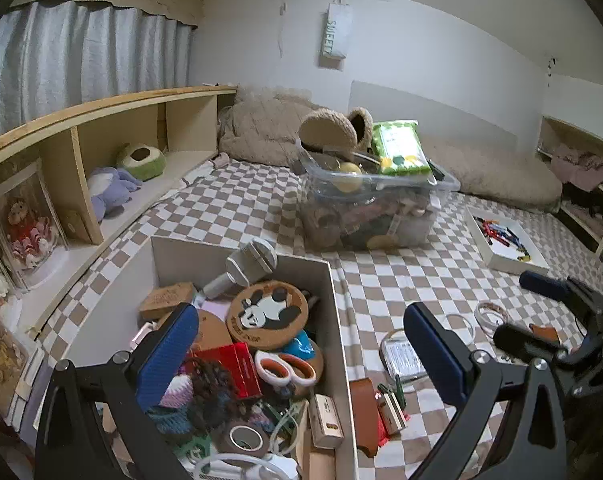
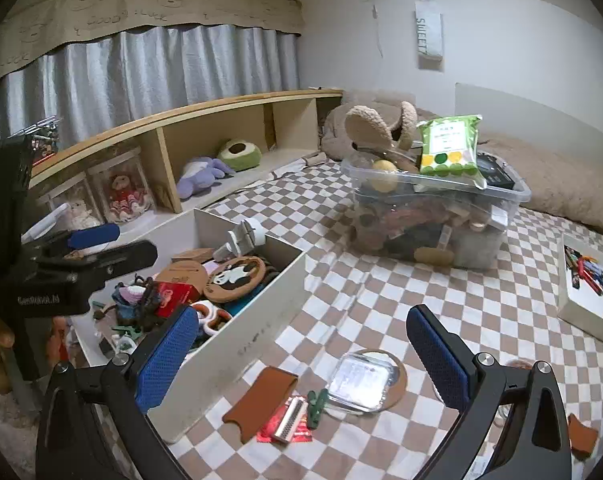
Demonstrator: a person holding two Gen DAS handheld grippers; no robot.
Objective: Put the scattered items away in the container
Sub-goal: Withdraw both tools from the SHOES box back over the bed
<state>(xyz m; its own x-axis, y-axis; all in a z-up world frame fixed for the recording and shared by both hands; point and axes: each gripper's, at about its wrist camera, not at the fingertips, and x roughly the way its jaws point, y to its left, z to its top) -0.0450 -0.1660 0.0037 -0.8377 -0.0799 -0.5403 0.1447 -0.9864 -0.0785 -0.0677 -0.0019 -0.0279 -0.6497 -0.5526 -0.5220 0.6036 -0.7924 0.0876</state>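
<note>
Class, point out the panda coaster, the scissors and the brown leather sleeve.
panda coaster [image 1: 267, 309]: left wrist view, on the panda picture.
scissors [image 1: 286, 369]: left wrist view, on the orange-and-white handles.
leather sleeve [image 2: 260, 401]: right wrist view, on its flat brown face.

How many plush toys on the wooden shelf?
2 loose: a purple plush lying in the middle shelf bay, and a green avocado plush just beyond it. Dolls in clear boxes sit in the nearer bay; more may be hidden.
</note>
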